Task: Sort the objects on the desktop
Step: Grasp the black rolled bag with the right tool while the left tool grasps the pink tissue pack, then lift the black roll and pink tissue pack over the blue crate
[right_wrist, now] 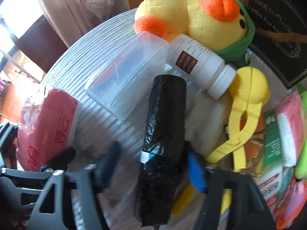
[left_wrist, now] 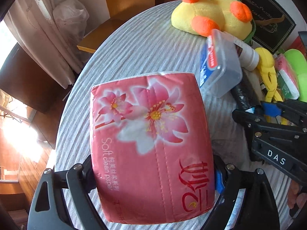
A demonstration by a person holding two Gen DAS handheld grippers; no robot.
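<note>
Left gripper [left_wrist: 153, 174]: I have it clamped across the pink tissue pack [left_wrist: 151, 145], on the striped tablecloth [left_wrist: 134, 44].
Right gripper [right_wrist: 153, 164]: straddling the black bag roll [right_wrist: 161, 134]; blue pad touching one side, the other blurred and seemingly short of it, so not yet a pinch, I judge.
Risk: the slick roll could squirt out and knock the white bottle [right_wrist: 201, 67].
Legible: "Soft clean paper"; "DAS".

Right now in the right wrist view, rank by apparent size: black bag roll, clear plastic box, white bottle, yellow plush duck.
1. Yellow plush duck, partly cut off by the frame.
2. Black plastic bag roll and clear plastic box: look alike, and the roll is nearer, so unranked.
3. White bottle.
</note>
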